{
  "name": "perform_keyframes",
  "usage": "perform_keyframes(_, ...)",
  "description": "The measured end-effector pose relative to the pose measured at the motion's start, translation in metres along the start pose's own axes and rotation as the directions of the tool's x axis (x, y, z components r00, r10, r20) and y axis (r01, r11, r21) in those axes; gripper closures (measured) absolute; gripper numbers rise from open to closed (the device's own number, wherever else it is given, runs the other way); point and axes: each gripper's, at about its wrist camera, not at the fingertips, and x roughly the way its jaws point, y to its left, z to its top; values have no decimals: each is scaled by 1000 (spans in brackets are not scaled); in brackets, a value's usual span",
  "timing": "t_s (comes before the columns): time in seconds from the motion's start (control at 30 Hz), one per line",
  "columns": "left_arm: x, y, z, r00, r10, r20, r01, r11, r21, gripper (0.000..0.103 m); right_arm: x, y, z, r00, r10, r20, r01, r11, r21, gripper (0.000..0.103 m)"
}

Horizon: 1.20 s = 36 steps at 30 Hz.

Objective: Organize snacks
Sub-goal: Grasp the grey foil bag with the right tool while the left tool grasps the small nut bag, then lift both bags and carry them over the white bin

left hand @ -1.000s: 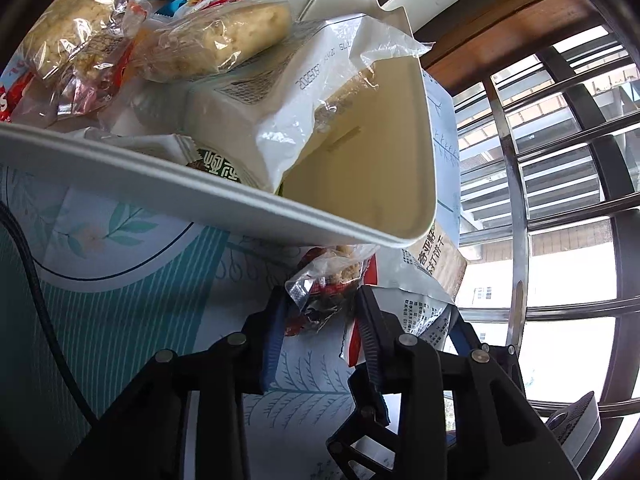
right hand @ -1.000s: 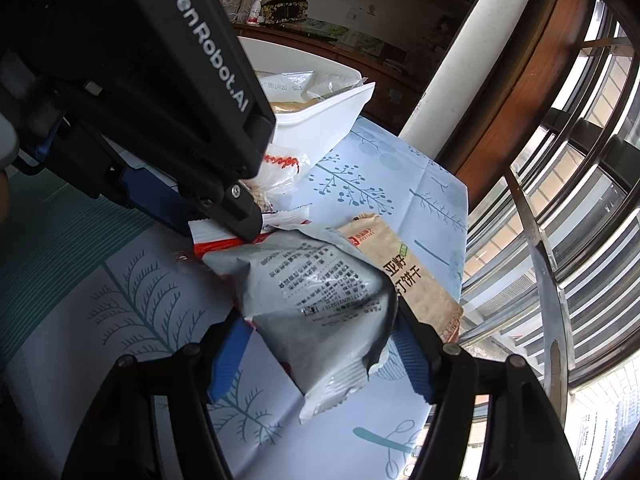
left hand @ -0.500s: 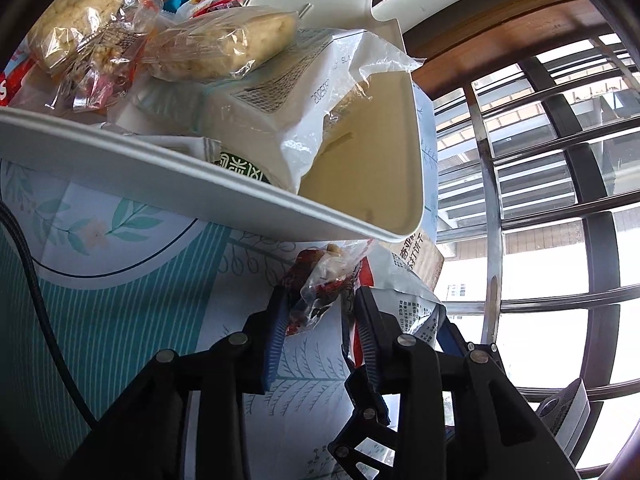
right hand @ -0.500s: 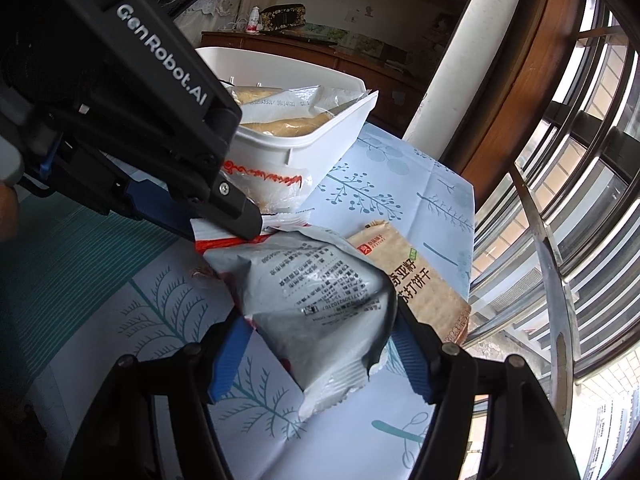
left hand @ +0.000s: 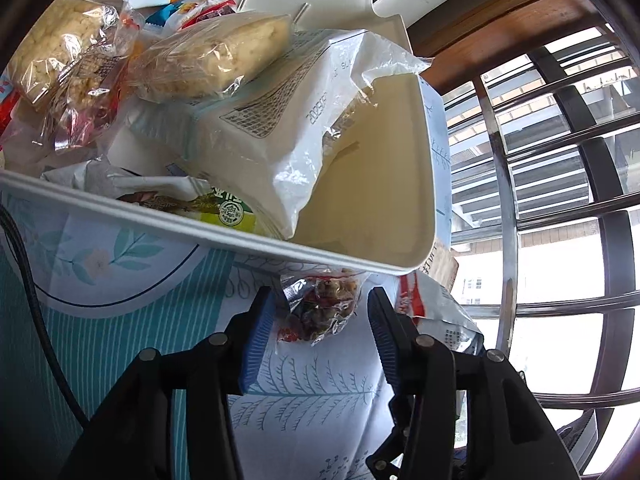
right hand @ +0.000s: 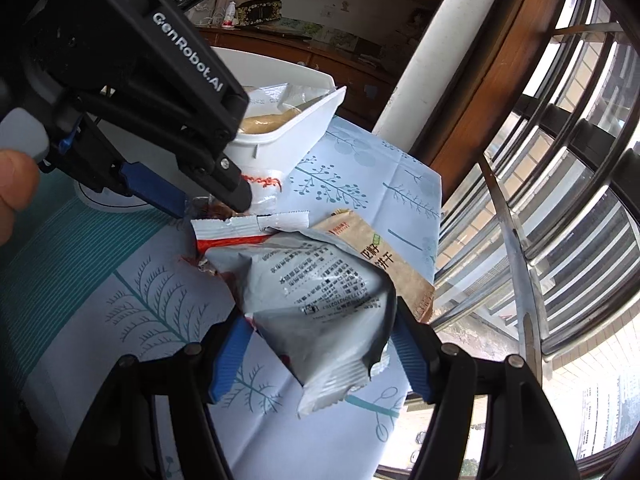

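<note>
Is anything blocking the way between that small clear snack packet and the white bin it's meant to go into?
Yes: the white bin has its near wall directly above the small clear packet, which sits low by the bin's base between the left gripper fingers, whose jaws are opening. It must clear that rim; the bin is piled with snacks, with bare floor at its right end.

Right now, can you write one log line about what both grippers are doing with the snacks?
left gripper: jaws opening, small clear snack pack between them | right gripper: shut on grey snack bag | white bin: already holds snacks
</note>
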Motion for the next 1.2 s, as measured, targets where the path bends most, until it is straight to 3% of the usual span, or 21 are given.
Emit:
perform_keyframes(0.37,17,-9,1,999,48,-10,-48,999,8,51,-8,-21,-10,998,-55,-9,55,997,59,35)
perform_keyframes(0.53,22,-16,2,999,36,2,-36,999,7,64,-11,-22,-11,998,-59,-5,59,996,66,35)
perform_keyframes(0.73,23,-18,0,999,47,13,-47,999,9,65,-12,-22,-11,998,-59,-5,59,996,70,35)
perform_keyframes(1.2,-20,5,-27,998,47,30,-49,998,46,65,-18,-33,16,997,-67,23,63,988,144,35)
